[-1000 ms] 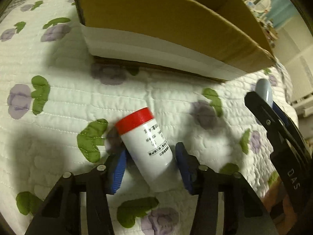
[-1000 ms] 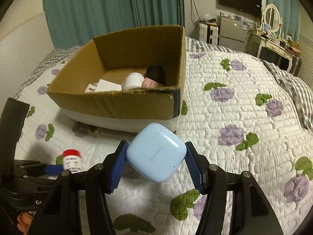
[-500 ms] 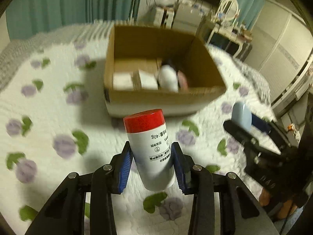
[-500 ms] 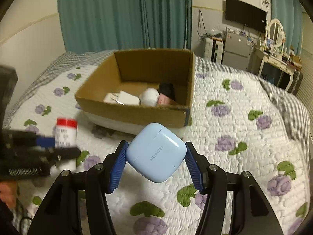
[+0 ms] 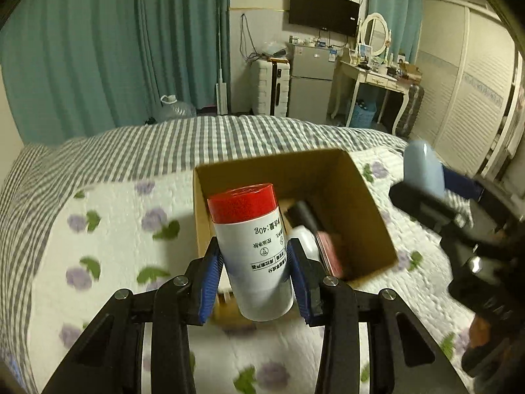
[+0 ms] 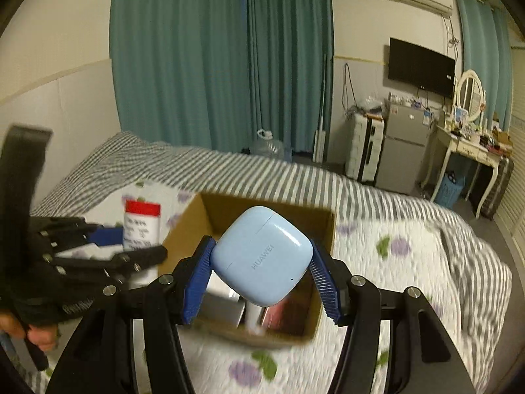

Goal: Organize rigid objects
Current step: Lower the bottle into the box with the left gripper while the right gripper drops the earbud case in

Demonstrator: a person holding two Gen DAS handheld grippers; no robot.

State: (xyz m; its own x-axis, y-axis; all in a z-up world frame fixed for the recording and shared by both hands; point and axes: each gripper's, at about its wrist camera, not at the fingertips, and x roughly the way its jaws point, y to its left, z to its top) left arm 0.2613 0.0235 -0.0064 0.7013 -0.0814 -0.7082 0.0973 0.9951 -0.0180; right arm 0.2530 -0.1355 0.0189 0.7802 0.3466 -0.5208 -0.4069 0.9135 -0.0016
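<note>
My left gripper (image 5: 254,259) is shut on a white bottle with a red cap (image 5: 252,246) and holds it in the air over the near left side of an open cardboard box (image 5: 367,197). My right gripper (image 6: 261,262) is shut on a light blue earbud case (image 6: 262,256) and holds it above the same box (image 6: 183,233). The bottle (image 6: 141,226) and the left gripper (image 6: 108,246) show at the left of the right wrist view. The earbud case (image 5: 423,170) shows at the right of the left wrist view.
The box holds several items, among them a white one (image 5: 305,243), a pink one (image 5: 328,246) and a dark one (image 5: 305,213). It rests on a floral quilt (image 5: 115,236) over a striped bed sheet (image 5: 137,151). Curtains, a fridge and a dressing table stand beyond the bed.
My left gripper closed on the bottle lying on the quilt and lifted it up over the box. My right gripper rose with the earbud case and moved over the box.
</note>
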